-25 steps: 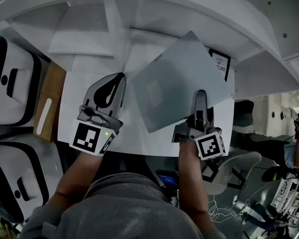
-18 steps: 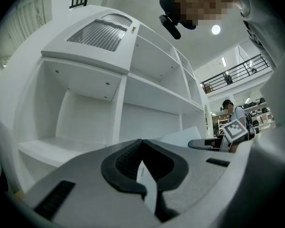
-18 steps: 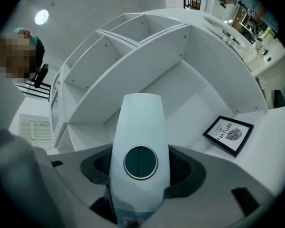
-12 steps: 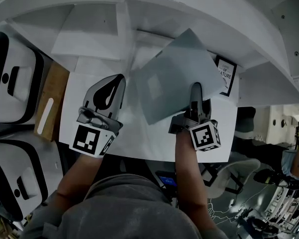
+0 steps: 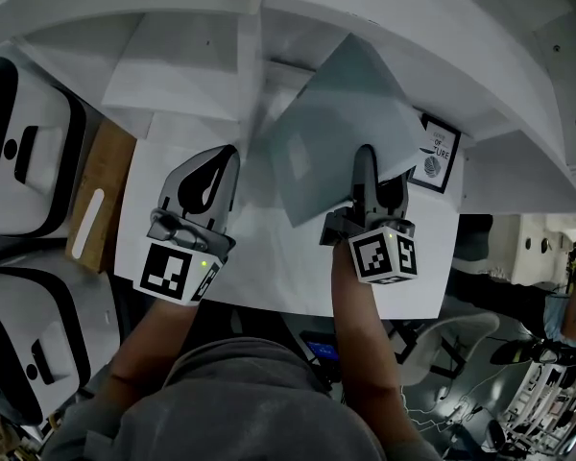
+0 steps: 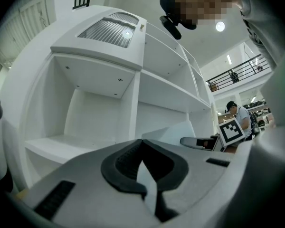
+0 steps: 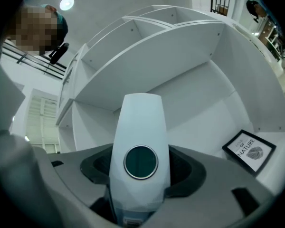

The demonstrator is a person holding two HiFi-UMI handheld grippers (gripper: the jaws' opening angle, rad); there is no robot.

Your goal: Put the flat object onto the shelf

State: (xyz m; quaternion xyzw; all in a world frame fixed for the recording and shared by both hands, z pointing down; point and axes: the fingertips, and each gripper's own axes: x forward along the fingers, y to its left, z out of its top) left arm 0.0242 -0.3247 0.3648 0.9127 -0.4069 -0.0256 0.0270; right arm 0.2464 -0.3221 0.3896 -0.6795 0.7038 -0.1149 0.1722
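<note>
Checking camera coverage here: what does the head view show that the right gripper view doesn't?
Only the head view: the left gripper, a wooden board, and the whole face of the grey panel. Only the right gripper view: a ceiling lamp and the shelf boards from below. Both: the right gripper shut on the panel, the shelf, the framed picture.

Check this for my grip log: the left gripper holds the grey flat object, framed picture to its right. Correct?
No: the right gripper holds the grey flat object, as the head view shows. The framed picture is indeed to its right.
</note>
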